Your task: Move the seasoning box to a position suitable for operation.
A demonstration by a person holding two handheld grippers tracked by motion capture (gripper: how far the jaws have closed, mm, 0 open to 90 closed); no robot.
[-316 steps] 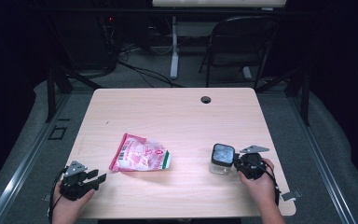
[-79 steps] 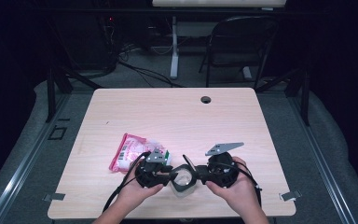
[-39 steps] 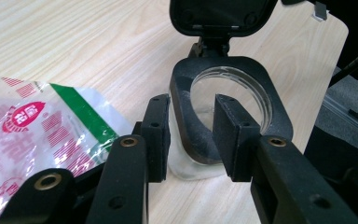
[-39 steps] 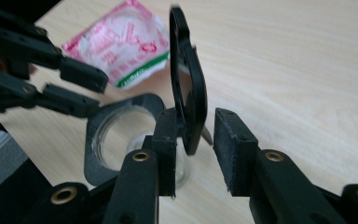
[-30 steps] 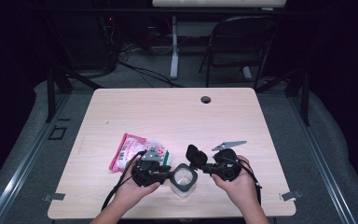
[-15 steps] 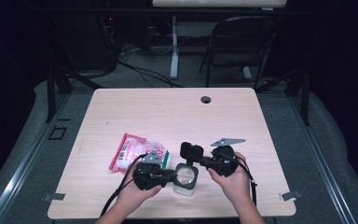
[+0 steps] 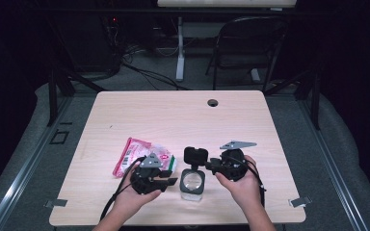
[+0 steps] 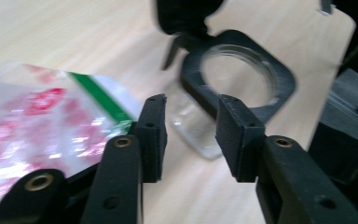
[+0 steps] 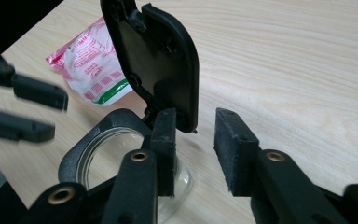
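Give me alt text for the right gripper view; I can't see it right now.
The right gripper, jaws open, reaches toward a clear glass jar with a black collar, whose black hinged lid stands open. Beyond lies a pink-and-white plastic bag on the light wooden table.

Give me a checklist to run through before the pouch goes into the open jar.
1. Lid flipped up, clear of the mouth: ok.
2. Jar upright on the table: ok.
3. Left claw open, jar between its jaws, not gripping: ok.
4. Right claw open beside the lid, holding nothing: ok.
5. Pouch lying flat, untouched: ok.
6. Pouch opened: cannot tell.
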